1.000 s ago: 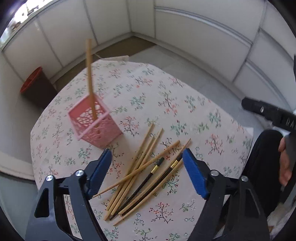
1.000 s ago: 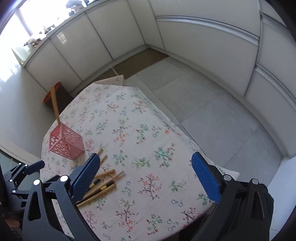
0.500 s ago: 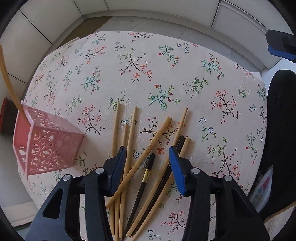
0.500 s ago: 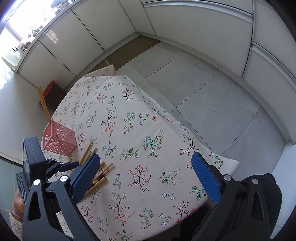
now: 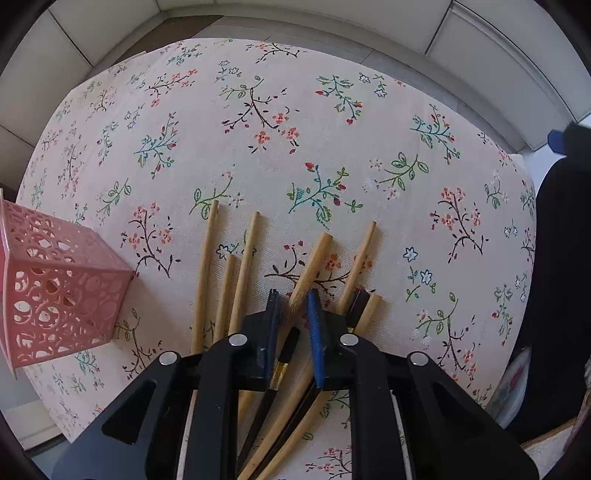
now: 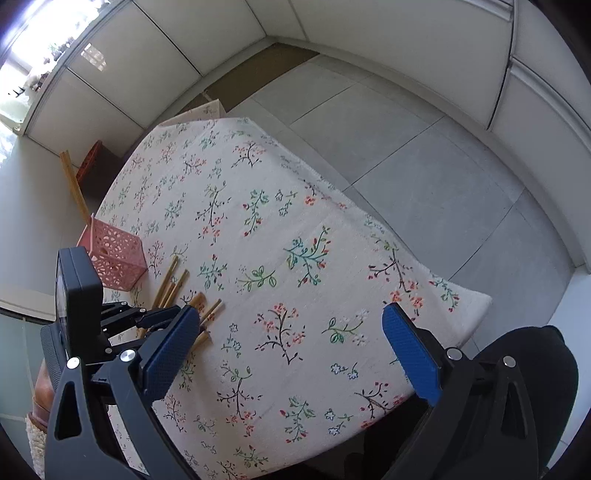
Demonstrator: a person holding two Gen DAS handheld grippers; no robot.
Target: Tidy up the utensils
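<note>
Floral cotton tablecloth (image 6: 295, 229) — grey floor tiles (image 6: 424, 147), white panelled walls (image 6: 369, 33).

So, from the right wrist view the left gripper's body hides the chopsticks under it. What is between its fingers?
Observer: The left wrist view shows a light wooden chopstick and a gold-banded black chopstick between the left gripper's close-set jaws. Whether they are clamped is unclear.
Operator: Any other dark ones?
Observer: One more dark chopstick, just right of the fingers, outside the jaws.
</note>
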